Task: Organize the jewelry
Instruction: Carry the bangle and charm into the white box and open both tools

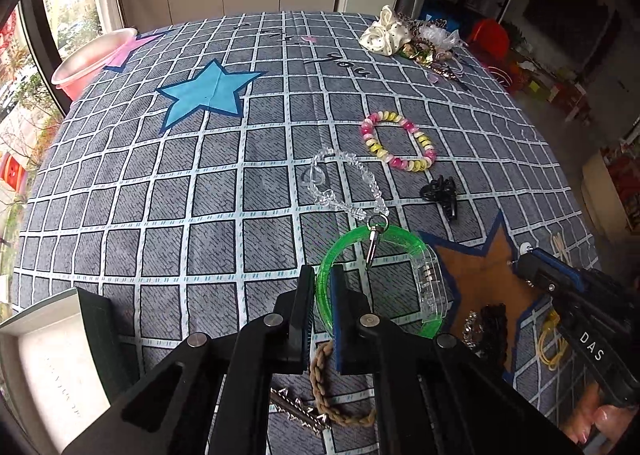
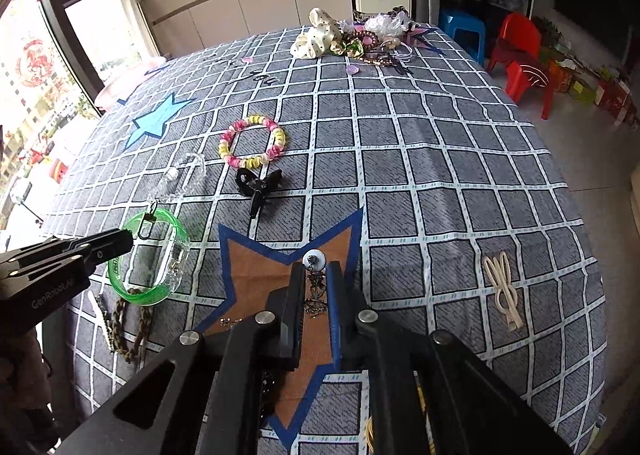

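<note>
My left gripper (image 1: 322, 275) is shut on the rim of a green translucent bangle (image 1: 384, 239), held a little above the cloth; a clear bead chain (image 1: 348, 179) hangs clipped to it. The bangle also shows in the right wrist view (image 2: 160, 251), with the left gripper (image 2: 120, 243) on it. My right gripper (image 2: 316, 275) stands over the brown star patch (image 2: 264, 279), its jaws close around a dangling pearl earring (image 2: 314, 259); the earring seems to lie between them. The right gripper also shows in the left wrist view (image 1: 528, 259).
On the grid cloth (image 1: 200, 215) lie a pink-yellow spiral band (image 1: 396, 143), a black claw clip (image 1: 440, 193), a brown braided cord (image 1: 320, 383), a cream hair tie (image 2: 504, 287) and a far pile of scrunchies (image 1: 404, 35). An open white box (image 1: 48, 367) sits front left. A pink basin (image 1: 92, 59) stands far left.
</note>
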Demonstrator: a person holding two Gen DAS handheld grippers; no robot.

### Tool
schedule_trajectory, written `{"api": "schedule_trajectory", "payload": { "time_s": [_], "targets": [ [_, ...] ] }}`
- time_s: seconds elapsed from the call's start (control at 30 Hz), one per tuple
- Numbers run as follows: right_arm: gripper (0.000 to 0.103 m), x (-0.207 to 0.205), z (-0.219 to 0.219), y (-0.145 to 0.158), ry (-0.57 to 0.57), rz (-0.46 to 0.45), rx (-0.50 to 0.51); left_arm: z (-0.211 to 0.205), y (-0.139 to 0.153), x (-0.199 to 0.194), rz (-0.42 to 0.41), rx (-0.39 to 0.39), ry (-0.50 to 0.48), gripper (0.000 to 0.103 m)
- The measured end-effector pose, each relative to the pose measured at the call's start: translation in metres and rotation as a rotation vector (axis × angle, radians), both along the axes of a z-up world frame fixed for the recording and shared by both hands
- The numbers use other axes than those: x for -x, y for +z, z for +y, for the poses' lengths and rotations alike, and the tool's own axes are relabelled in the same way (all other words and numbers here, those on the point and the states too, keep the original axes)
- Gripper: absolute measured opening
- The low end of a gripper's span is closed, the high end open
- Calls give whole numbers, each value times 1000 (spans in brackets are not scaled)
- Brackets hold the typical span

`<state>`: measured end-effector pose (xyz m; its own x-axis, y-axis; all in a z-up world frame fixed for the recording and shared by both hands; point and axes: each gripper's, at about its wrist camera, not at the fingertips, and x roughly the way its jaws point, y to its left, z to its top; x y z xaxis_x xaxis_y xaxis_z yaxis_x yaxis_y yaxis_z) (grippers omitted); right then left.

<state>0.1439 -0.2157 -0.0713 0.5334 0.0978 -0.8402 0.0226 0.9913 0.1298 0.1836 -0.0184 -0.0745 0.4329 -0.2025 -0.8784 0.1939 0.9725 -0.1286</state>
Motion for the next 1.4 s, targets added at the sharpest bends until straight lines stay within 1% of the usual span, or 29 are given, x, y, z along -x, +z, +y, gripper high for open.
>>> {"api": "schedule_trajectory", "payload": {
  "time_s": [0.2, 0.4, 0.67, 0.83, 1.03, 1.23, 1.4],
  "targets": [
    [11, 14, 1, 17, 8, -27, -22, 10, 27, 19, -50, 34, 1, 15],
    [11, 27, 10, 32, 30, -48, -41, 24, 53, 38, -111, 51, 9, 15],
    [11, 40, 36, 49, 83, -65, -61, 61, 65, 66, -142, 60, 57, 15],
    [11, 48, 69, 60, 158, -78, -80, 98, 62, 87, -149, 54, 125, 15],
    [11, 54, 128, 66, 290, -81, -110, 148, 50, 113, -156, 16, 222, 15],
    [11, 55, 194, 61, 415, -58, -118, 192, 29, 128, -130, -23, 309, 15],
    [11, 53, 240, 53, 494, -33, -114, 220, 15, 133, -120, -55, 369, 15]
  ]
}}
